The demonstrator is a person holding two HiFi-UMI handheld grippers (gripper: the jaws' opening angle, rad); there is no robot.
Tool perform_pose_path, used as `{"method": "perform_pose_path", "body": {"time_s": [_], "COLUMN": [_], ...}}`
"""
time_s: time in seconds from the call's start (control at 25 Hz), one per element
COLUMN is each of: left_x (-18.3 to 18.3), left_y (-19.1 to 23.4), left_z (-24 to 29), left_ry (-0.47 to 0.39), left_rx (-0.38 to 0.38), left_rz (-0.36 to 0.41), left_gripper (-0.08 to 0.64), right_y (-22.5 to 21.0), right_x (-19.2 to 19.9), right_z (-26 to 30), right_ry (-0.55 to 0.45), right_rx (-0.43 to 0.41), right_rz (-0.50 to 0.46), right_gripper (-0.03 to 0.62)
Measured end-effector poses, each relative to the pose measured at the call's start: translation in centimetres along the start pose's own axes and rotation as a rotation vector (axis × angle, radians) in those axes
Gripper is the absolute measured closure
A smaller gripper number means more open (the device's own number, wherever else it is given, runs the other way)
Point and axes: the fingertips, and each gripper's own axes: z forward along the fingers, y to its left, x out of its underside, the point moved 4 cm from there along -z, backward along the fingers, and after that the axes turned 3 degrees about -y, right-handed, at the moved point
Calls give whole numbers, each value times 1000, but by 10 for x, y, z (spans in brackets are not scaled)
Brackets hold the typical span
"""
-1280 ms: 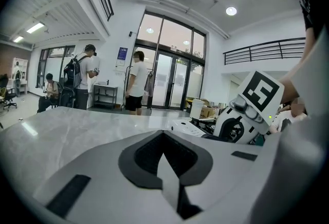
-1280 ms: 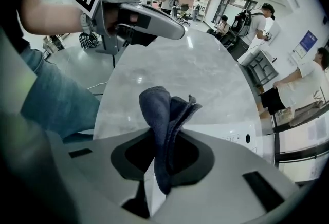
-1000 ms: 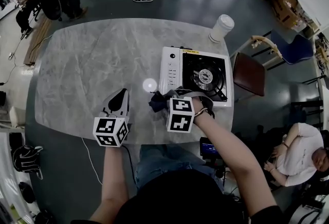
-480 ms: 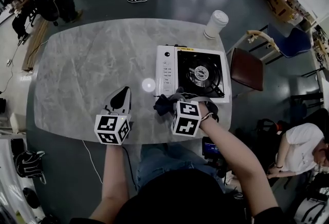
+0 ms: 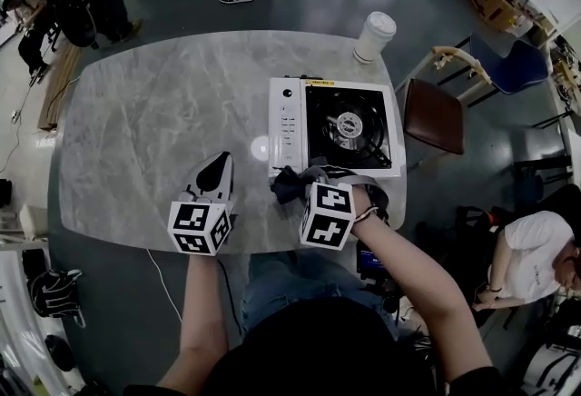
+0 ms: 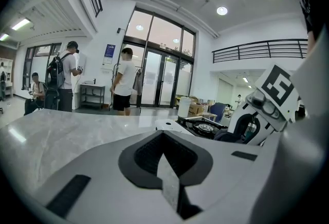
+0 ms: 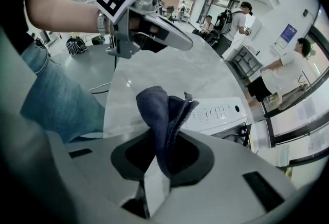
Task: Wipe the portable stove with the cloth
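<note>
1. Two claws sit over the near edge of the worktop (image 5: 154,113). Your right claw (image 5: 300,180) is the working one, with its jaws pinched tight on the dark blue cloth (image 5: 283,185).
2. The cloth stands up from between those jaws in a bunched fold, so a loose wad projects ahead of the claw. That, I judge, is what lets fabric rather than plastic meet the surface.
3. The portable stove (image 5: 334,125) lies just beyond the cloth, with its white control panel on the left and the black burner well on the right. The cloth hangs at the stove's near-left corner; I cannot tell whether it touches the casing.
4. Your left claw (image 5: 214,169) has its jaws closed together on nothing. It is parked well to the left of the stove, probably to stay out of the wiping path.
5. A lidded cup (image 5: 374,34) stands past the stove's far corner, so keep your strokes short of it.
6. My reading is that the wipe is only at its start. The next move is to bring the wad onto the panel.
</note>
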Motion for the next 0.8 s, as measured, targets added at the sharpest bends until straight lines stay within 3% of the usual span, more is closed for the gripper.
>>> {"method": "perform_pose_path", "body": {"time_s": [0.24,0.64,0.8], "left_x": [0,1,0], "left_y": [-1,-5,-8], "left_z": [-3,2,5], "left_ry": [8,22,28], "left_rx": [-5,4,14], "left_rz": [3,12,18], "left_gripper": [552,552,552], "right_y": [-2,9,1], "right_x": [21,6,25], "right_z": [7,-36,-23], "right_ry": [56,-80,-20], "right_rx": [-13,-41,-27], "right_rz": [71,40,44], "right_gripper": [515,515,515]}}
